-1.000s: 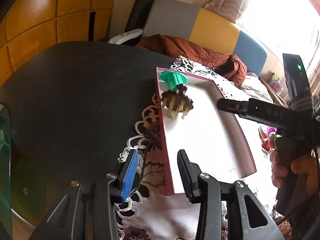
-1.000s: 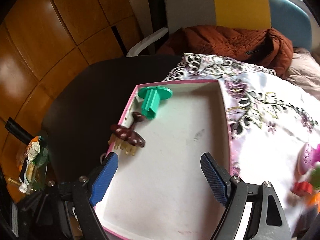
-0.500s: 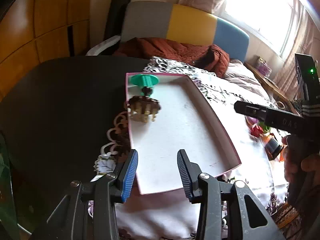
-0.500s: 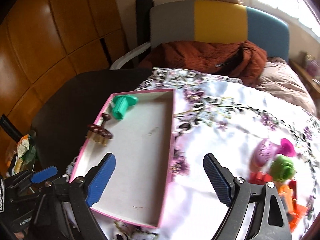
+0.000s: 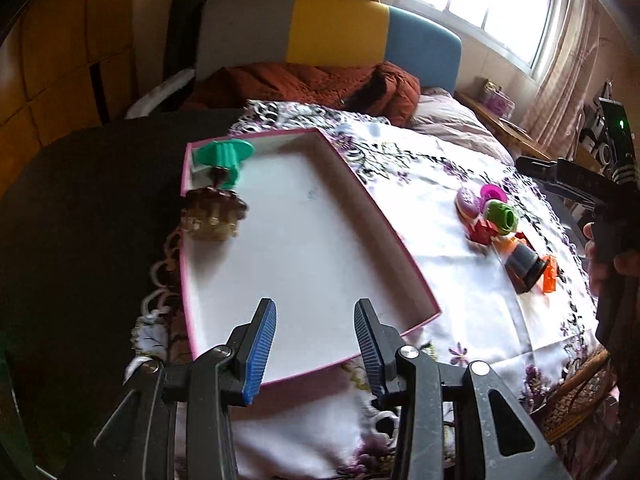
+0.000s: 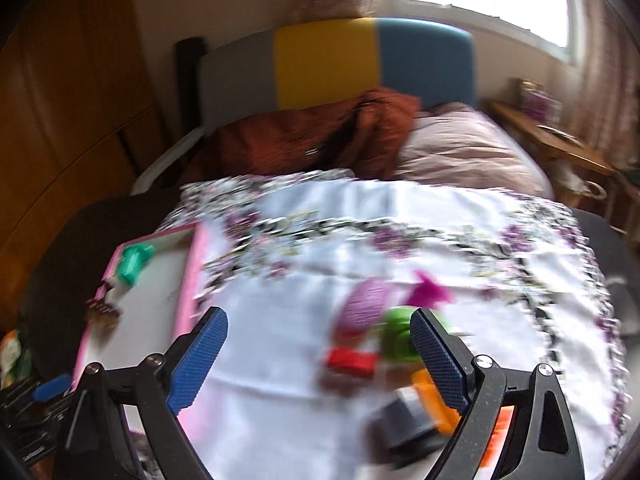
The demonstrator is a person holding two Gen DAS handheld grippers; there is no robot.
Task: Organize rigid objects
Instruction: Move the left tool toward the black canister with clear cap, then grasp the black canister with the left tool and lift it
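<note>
A pink-rimmed box (image 5: 384,240) with a white floor lies on the floral cloth. In its far left corner sit a green spool-shaped piece (image 5: 226,156) and a brown hair claw (image 5: 212,212). My left gripper (image 5: 316,320) hovers open over the box's near edge, with nothing between its pads. To the right of the box lies a heap of toys: a purple piece (image 6: 364,300), a green ring (image 6: 396,336), a red block (image 6: 352,360), a dark cup (image 6: 404,420) and orange pieces (image 6: 432,396). My right gripper (image 6: 318,320) hangs above that heap, its jaws opening, holding nothing.
The floral cloth (image 5: 440,160) covers part of a dark round table (image 5: 80,200). Behind it a sofa carries a rust-coloured jacket (image 5: 320,80) and a pink cushion (image 6: 460,152). A hand (image 5: 624,260) holds the right gripper's handle at the right edge. A wicker piece (image 5: 580,392) sits low on the right.
The right gripper swung right, from over the box to over the toy heap, and its jaws widened. The left gripper slid right along the box's near edge with its gap unchanged.
</note>
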